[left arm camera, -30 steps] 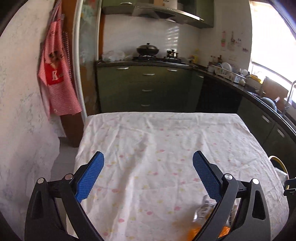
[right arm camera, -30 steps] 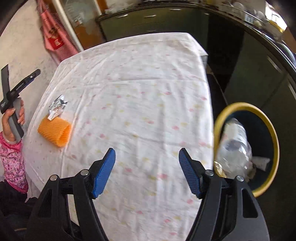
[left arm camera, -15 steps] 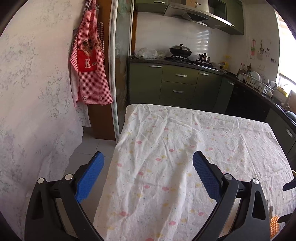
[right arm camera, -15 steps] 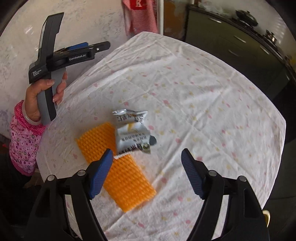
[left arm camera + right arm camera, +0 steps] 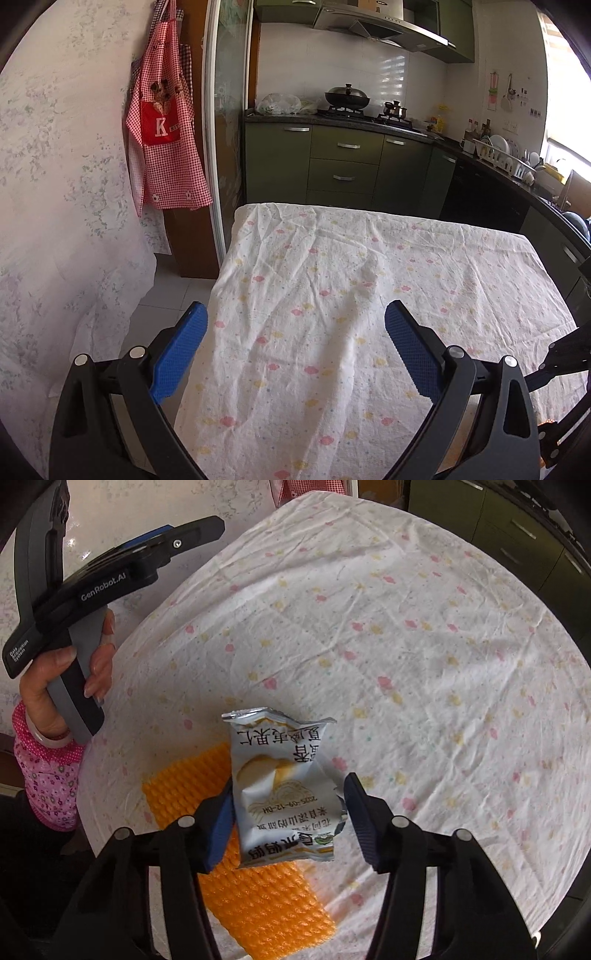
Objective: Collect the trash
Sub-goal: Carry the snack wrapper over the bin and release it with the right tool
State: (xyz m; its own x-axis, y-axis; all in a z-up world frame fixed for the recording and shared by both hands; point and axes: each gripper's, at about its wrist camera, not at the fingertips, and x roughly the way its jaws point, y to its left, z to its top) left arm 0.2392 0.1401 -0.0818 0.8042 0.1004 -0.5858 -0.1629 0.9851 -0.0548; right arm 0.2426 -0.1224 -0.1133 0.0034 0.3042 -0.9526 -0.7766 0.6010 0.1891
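Crinkled silver snack wrapper (image 5: 282, 786) on the flowered white tablecloth (image 5: 424, 657), overlapping an orange foam net sleeve (image 5: 258, 893). Bracketed by the right gripper (image 5: 288, 825), jaws just narrowing, left pad touching, right pad apparently just clear. Left gripper (image 5: 295, 352) idle, jaws wide, empty. Both scraps uncollected; bin unseen.

apron (image 5: 162, 129): "K" | left gripper (image 5: 107, 583): "GenRobot.AI" | snack wrapper (image 5: 284, 790): "2025-09-12-0H"
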